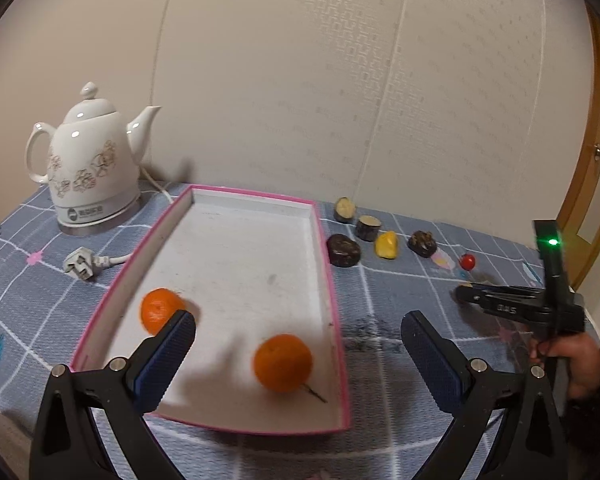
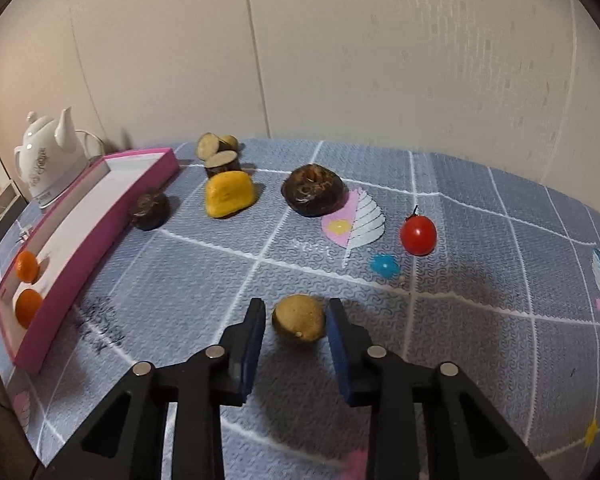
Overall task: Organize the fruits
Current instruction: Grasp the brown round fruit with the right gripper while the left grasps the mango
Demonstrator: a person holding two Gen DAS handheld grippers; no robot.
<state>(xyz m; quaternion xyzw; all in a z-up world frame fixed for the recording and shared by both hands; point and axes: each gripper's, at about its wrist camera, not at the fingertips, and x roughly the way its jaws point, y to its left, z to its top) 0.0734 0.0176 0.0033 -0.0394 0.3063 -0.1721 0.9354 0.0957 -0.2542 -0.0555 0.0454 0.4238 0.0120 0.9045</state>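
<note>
Straddling a small tan-brown round fruit (image 2: 299,319) with our right gripper (image 2: 296,322): jaws are parted, one finger on each side of it, right pad looks to be touching, left pad shows a thin gap. Fruit sits on the tablecloth (image 2: 480,360), not lifted as far as we can tell.

Taking the pink tray (image 1: 332,280) as landmark:
- inside it, two oranges: one (image 1: 283,362) near the front-right corner, one (image 1: 159,311) against the left wall, partly behind our left finger.
- our left gripper (image 1: 300,340) hangs over the tray's front edge, jaws spread wide, nothing between them.
- just beside the tray's right wall: a dark round fruit (image 1: 343,250).
- further right of the tray, in a loose row: two cut dark-skinned pieces (image 1: 358,218), a yellow chunk (image 1: 387,245), a dark brown lumpy fruit (image 1: 422,243), then a cherry tomato (image 1: 467,261).
- the tan fruit and right gripper are well right of the tray, nearer us than that row.
- left of the tray: white ceramic kettle (image 1: 90,164) on its base, its plug (image 1: 80,267) lying loose on the cloth.

Right hand (image 1: 572,360) is visible at the edge of the left wrist view, gripping the right tool's handle.
</note>
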